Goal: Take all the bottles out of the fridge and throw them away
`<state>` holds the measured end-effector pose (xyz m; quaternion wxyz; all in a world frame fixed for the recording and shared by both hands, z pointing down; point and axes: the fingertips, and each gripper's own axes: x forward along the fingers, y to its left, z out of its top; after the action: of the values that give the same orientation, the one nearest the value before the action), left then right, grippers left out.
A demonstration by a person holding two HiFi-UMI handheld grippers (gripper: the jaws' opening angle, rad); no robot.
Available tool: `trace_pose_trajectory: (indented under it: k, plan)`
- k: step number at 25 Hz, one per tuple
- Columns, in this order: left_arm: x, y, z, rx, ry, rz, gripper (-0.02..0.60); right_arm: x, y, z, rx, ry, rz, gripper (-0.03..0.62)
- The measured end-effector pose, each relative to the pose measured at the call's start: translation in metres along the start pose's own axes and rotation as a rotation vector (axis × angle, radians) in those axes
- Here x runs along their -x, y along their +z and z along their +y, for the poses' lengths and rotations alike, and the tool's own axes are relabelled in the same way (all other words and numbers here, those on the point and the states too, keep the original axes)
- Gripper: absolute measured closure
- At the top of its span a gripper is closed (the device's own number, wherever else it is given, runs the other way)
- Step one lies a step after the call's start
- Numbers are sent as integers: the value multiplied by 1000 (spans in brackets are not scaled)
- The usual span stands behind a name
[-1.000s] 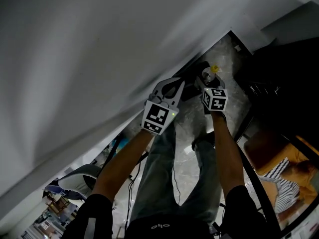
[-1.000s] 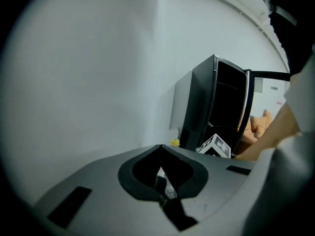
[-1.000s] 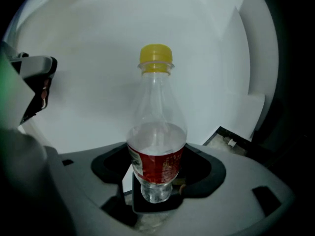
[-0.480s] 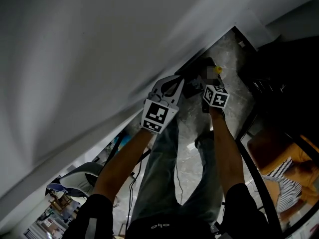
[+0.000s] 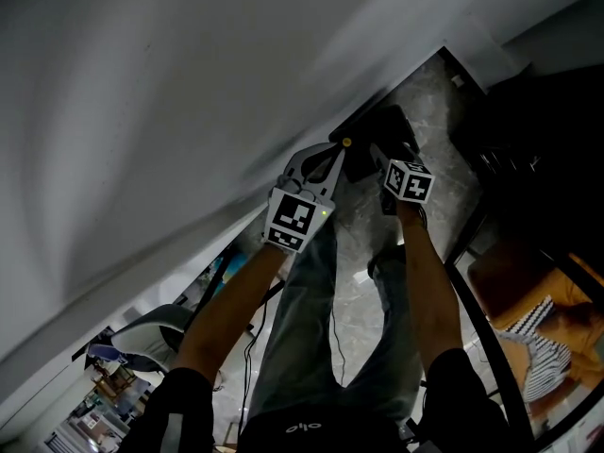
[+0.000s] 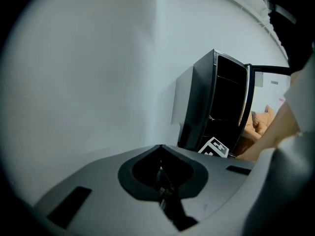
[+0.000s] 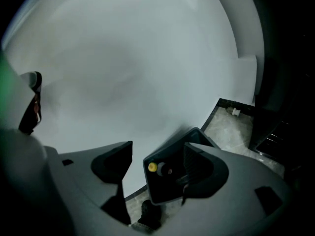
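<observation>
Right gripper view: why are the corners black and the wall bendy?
Right gripper view: the wide-angle lens rounds the picture, leaving black corners and bowing the wall; the bin is dim, only the yellow-capped bottle stands out. Left gripper view: same black corners, and the fridge looks tilted. Head view: dim and grey, darkest at right.

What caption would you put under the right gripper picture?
Open right gripper hovers over the dark bin by the white wall, a yellow-capped bottle lying inside.

A yellow-capped bottle (image 7: pixel 165 170) lies in a dark bin (image 7: pixel 162 190) below the parted fingers (image 7: pixel 115 162).
</observation>
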<state>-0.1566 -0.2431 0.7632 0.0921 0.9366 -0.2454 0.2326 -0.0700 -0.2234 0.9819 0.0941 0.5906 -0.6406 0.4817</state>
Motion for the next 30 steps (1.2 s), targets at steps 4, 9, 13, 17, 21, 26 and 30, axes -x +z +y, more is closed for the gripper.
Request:
trace_pose_trajectory:
  k: [4,9,13,17,21,26,30]
  plan:
    - [0,5,-4,3,1,-9,574,26,15,1,6,6,-56,281]
    - [-1,21,-21,21,-16,-20,574,80,43,12,37,9,-148,380]
    - [1,40,-43,32,-42,-22,574,135,69,23,74,-33,-214,531]
    - [11,63,-62,34,-76,-18,574,195,93,47,103,-46,-260,586]
    - [32,97,-87,29,-108,-26,574,259,115,78,139,-36,-299,586]
    - [66,144,-118,16,-153,-41,574,341,138,112,182,-58,-348,586]
    - [88,187,-137,17,-196,-75,574,402,159,125,176,-99,-413,586]
